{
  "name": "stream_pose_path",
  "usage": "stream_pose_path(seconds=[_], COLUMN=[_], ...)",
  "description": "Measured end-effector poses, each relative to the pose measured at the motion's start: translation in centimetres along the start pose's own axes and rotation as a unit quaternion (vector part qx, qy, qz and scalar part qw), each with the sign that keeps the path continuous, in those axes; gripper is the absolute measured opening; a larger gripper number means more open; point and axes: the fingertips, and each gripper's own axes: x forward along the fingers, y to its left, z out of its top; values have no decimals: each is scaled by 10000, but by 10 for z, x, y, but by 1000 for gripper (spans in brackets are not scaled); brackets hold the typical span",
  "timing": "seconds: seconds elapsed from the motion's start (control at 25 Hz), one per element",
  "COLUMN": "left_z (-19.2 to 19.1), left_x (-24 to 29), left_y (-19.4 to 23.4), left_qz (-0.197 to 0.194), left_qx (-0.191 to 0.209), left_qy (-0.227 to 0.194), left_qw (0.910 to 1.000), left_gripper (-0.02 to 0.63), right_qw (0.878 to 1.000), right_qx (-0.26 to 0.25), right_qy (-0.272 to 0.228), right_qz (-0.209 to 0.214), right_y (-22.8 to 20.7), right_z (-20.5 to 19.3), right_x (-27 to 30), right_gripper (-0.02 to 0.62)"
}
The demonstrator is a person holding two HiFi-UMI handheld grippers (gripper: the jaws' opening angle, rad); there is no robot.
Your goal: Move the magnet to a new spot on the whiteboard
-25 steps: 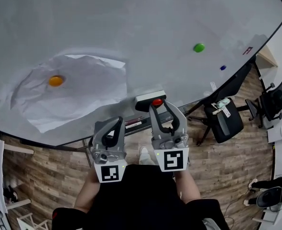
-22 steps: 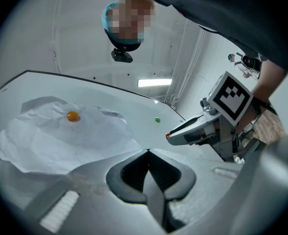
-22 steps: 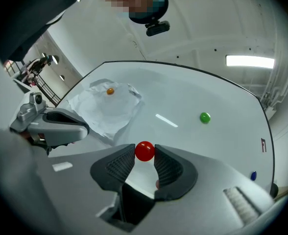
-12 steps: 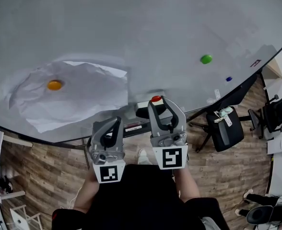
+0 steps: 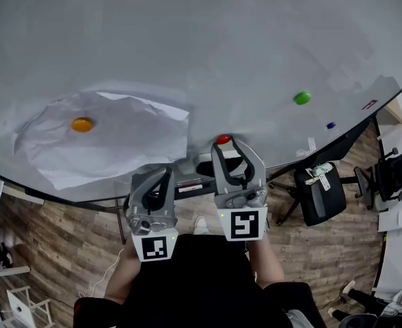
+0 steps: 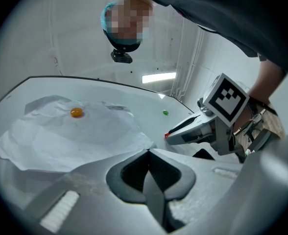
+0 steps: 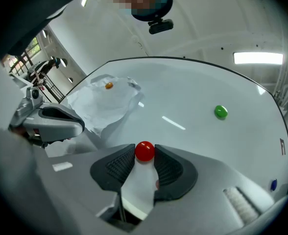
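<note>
- Right gripper (image 7: 144, 154): clamps the red magnet (image 7: 144, 151) at the very tips of the jaws, one ribbed pad on each side of its rounded head.
- In the head view, held out ahead of the person's body, marker cube facing the camera, tips raised to the lower edge of the whiteboard (image 5: 221, 39).
- Red magnet: sits low against the whiteboard, near the bottom edge and roughly mid-width. Touching the surface or just off it, cannot tell.
- Left gripper (image 6: 148, 153): jaws pressed together, nothing between them. Hangs just left of the right gripper and nearer the body, tips short of the whiteboard's edge.
- Just behind the right gripper's jaws: a dark block (image 5: 202, 168) at the whiteboard's bottom edge, partly hidden.
- Left of both grippers: a crumpled white paper sheet (image 5: 119, 149) spread on the whiteboard, with an orange magnet (image 5: 82, 124) on its upper middle.
- Right of the grippers: a green magnet (image 5: 301, 98) on bare whiteboard, well apart from the red magnet.
- Further right and lower: a small blue magnet (image 5: 331, 125), then a small red mark (image 5: 369, 104) near the rim.
- Below the whiteboard: wood-plank floor (image 5: 57, 238), and a black office chair (image 5: 320, 193) off to the right.
</note>
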Motion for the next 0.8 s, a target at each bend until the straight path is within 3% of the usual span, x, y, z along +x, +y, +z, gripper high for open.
stream_pose_path(seconds=[0.8], left_z=[-1], left_x=[-2], left_y=[4], left_qz=[57], left_qx=[-3], left_qy=[-1], left_qw=[10000], left_gripper=[2], right_qw=[9999], right_qx=[97], right_qy=[20], right_qz=[53], right_y=[-1], right_z=[-1], right_x=[2], right_gripper=[129])
